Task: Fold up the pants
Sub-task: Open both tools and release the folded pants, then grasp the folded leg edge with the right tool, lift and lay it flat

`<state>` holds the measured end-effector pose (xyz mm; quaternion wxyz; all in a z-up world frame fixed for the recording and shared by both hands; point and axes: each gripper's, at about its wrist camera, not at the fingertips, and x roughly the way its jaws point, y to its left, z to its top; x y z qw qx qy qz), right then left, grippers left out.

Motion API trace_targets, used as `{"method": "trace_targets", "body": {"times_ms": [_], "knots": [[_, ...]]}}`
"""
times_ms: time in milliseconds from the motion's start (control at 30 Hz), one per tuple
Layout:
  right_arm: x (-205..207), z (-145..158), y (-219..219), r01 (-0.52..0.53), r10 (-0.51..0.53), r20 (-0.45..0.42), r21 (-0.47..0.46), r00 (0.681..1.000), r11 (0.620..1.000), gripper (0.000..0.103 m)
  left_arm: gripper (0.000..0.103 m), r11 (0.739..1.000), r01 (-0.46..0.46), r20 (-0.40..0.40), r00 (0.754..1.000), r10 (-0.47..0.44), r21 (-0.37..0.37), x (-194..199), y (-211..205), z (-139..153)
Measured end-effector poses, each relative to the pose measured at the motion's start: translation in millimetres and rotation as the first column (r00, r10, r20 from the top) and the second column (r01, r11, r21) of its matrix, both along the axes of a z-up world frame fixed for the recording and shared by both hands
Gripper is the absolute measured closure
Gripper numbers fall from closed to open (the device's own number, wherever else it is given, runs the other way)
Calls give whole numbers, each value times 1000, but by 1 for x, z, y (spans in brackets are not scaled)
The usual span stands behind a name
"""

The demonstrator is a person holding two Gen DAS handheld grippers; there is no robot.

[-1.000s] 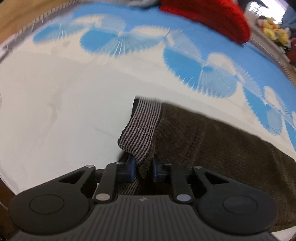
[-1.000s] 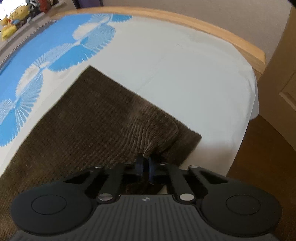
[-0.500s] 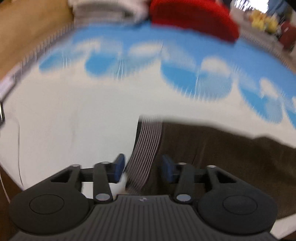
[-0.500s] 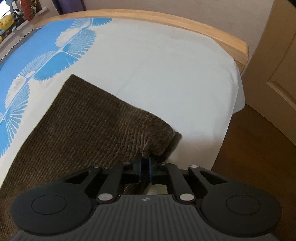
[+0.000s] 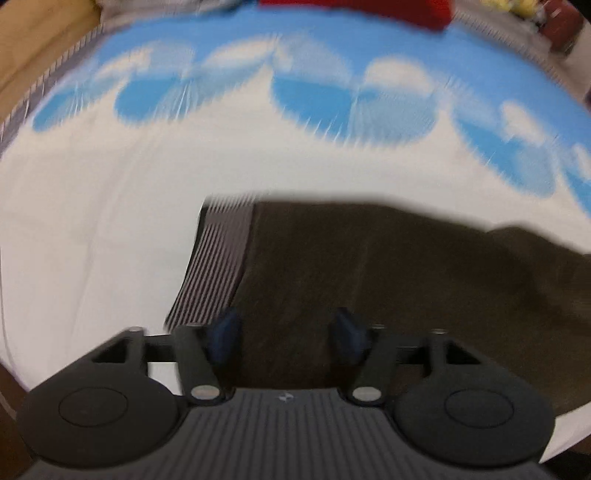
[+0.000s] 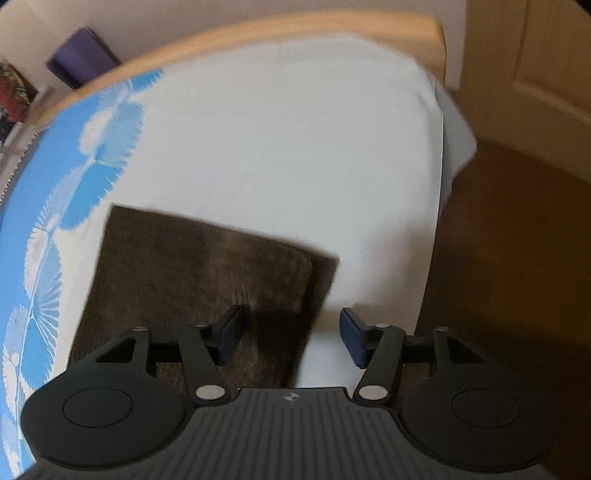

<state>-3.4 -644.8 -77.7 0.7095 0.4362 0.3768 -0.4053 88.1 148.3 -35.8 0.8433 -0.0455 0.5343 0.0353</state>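
Left wrist view: the left gripper (image 5: pixel 284 334) sits at lower centre, its jaws spread wide, having just been opening; the blue pads (image 5: pixel 223 334) press on nothing, though brown cloth lies beneath the gap. The pants (image 5: pixel 388 280), dark brown corduroy, lie flat across the centre and right of the frame on the white sheet (image 5: pixel 92 229). Their striped grey waistband (image 5: pixel 218 258) runs down the pants' left edge, ending just beside the left pad. A blue fan-patterned cover (image 5: pixel 314 96) fills the upper band of the frame (the whole view is motion-blurred), with a red item (image 5: pixel 369 9) at the top edge. Right wrist view: the right gripper (image 6: pixel 291 334) also stands with jaws wide apart, having just been opening, and grips nothing; the left pad lies over the pants (image 6: pixel 192 273), the right pad over the sheet (image 6: pixel 295 147). Here the pants occupy the centre left, showing a doubled edge at their right side. The wooden bed frame (image 6: pixel 295 31) arcs along the top, the blue cover (image 6: pixel 40 236) runs down the left edge, and brown floor (image 6: pixel 509 258) fills the right.
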Motion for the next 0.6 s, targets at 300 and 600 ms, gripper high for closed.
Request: {"method": "trace_targets", "body": {"times_ms": [300,600], "knots": [[21,-4,5,-67,65,-26,-99,998,993,59,34,990,123,65,990,-128,66,9,-49,6],[20,28,21,-43,51,45,-164,998,985,84,34,981,171,89,980,-180,92,5,-63,9]]}}
